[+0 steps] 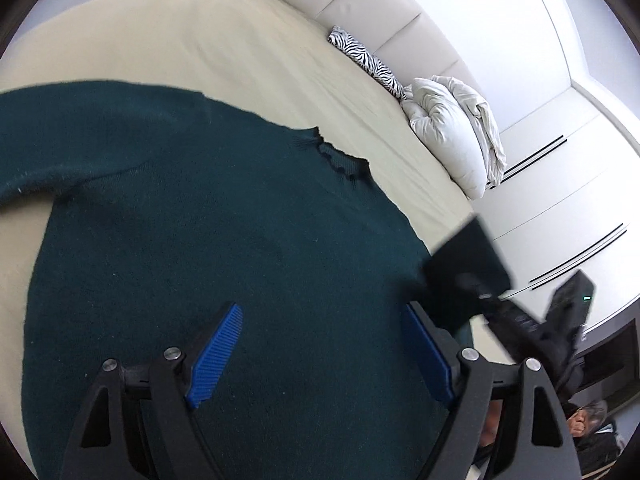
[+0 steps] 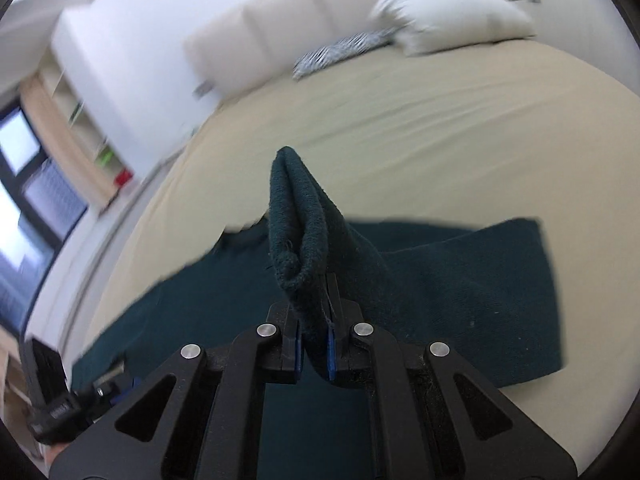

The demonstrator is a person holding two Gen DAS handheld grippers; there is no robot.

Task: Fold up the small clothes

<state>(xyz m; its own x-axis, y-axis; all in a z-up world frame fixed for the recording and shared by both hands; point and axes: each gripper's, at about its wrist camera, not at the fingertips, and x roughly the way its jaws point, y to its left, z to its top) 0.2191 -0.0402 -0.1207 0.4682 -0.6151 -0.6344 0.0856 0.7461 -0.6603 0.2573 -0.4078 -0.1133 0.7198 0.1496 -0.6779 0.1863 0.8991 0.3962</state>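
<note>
Right gripper I see pinched on a raised fold of the dark green sweater, which lies flat on the beige bed; my left gripper hangs spread above its body.

No readable text

The left gripper carries a small pale label in the right wrist view, too blurred to read; nothing else bears lettering or numbers.
</note>
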